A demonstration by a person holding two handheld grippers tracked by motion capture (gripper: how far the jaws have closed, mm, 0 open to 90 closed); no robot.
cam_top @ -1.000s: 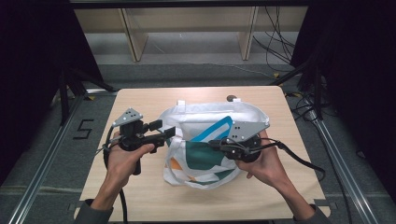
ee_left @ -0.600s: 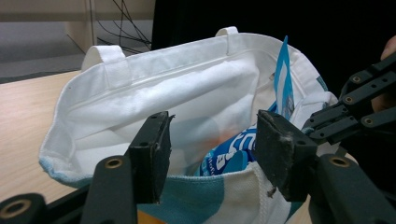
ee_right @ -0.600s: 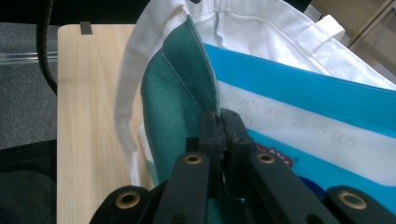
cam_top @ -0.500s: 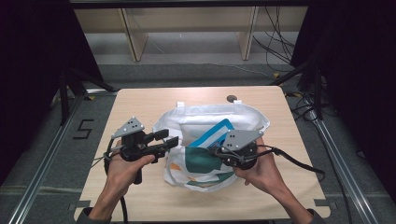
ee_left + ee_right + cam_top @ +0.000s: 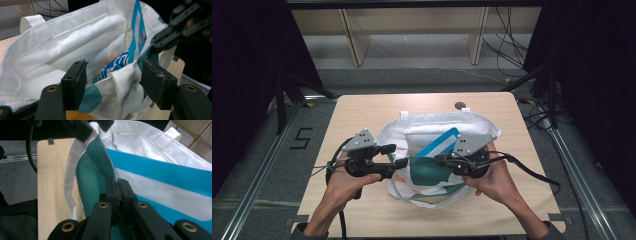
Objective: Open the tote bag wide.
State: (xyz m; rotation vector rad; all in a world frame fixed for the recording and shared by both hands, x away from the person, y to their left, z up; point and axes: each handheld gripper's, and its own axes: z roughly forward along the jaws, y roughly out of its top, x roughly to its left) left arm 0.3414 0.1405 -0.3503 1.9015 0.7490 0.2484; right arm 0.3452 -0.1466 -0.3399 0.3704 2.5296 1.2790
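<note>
From the high view I cannot see the bottom of the tote bag (image 5: 432,131); its near side folds over and both hands cover part of the rim. The bag lies on the wooden table (image 5: 362,107), about at its centre, mouth turned up and toward me. The blue-and-white packet (image 5: 439,145) inside it is mostly hidden by cloth; in the right gripper view I read only a cut-off line of printed characters on its white band, and its ends run out of frame. A small dark round thing (image 5: 459,105) on the table's far edge is too small to identify.

My count: one bag, one packet, two grippers, two hands. I can make out two white handle loops, one at the bag's far rim (image 5: 32,23) and one hanging over the near edge (image 5: 71,192).

The left gripper (image 5: 398,156) sits at the bag's left rim. Its jaws have just been opening, and in its own view the folded rim seam (image 5: 122,82) stands between the pads, lying against the right one with a gap at the left, so it is released. The right gripper (image 5: 438,161) is clenched on the green part of the rim (image 5: 96,170), pads pressed together with the cloth pinched between them.
</note>
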